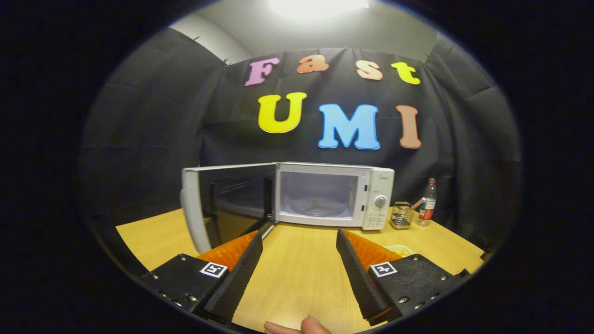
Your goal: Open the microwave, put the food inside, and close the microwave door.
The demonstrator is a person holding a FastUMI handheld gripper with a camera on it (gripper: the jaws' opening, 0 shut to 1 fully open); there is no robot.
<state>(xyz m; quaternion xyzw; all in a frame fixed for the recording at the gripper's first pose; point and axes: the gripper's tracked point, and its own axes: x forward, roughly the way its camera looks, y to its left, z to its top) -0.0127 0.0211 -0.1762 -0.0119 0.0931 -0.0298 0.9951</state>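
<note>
- Here the gripper sits level above the surface, fingers spread wide with nothing between them, aimed at the microwave.
- A fingertip shows just behind the fingers.
- Microwave at the far edge, door swung open leftward.
- Food peeks beside the right finger.

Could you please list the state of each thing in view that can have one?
microwave: cavity open, turntable bare.
microwave door: swung wide open.
gripper: open, fingers apart, holding nothing.
food container: on the table, behind one finger, mostly hidden.
bottle: upright, capped.
wire basket: upright beside the bottle.
</note>
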